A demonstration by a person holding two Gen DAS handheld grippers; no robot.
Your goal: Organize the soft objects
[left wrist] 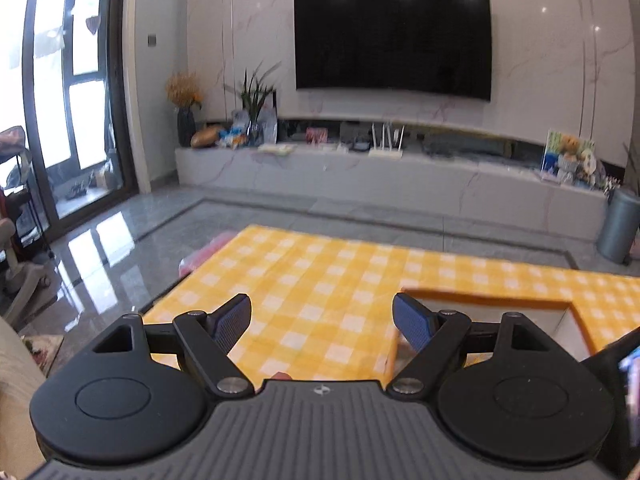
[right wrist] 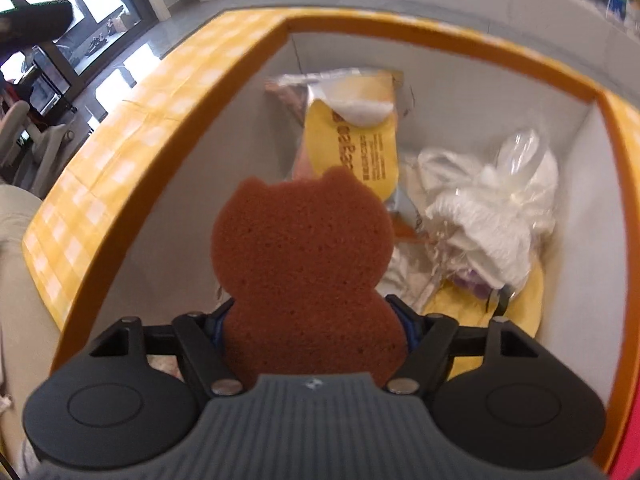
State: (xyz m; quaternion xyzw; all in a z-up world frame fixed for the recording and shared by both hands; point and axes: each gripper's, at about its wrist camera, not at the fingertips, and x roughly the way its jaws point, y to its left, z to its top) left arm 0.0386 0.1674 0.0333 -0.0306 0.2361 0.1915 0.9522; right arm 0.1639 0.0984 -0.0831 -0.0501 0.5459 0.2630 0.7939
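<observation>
The right gripper [right wrist: 316, 320] holds a brown bear-shaped sponge [right wrist: 308, 268] in its jaws above the orange-rimmed box [right wrist: 440, 34]; the left gripper [left wrist: 322, 322] gapes wide, empty.

A big black TV [left wrist: 392, 42] hangs on the white marble wall [left wrist: 552, 60]. Under it runs a long white cabinet [left wrist: 360, 176]. The grey floor [left wrist: 120, 248] shines by the bright glass door [left wrist: 52, 80].

Bright daylight from the glass door [left wrist: 76, 92], floor [left wrist: 100, 248] glare, slight blur, fisheye-bent edges.
</observation>
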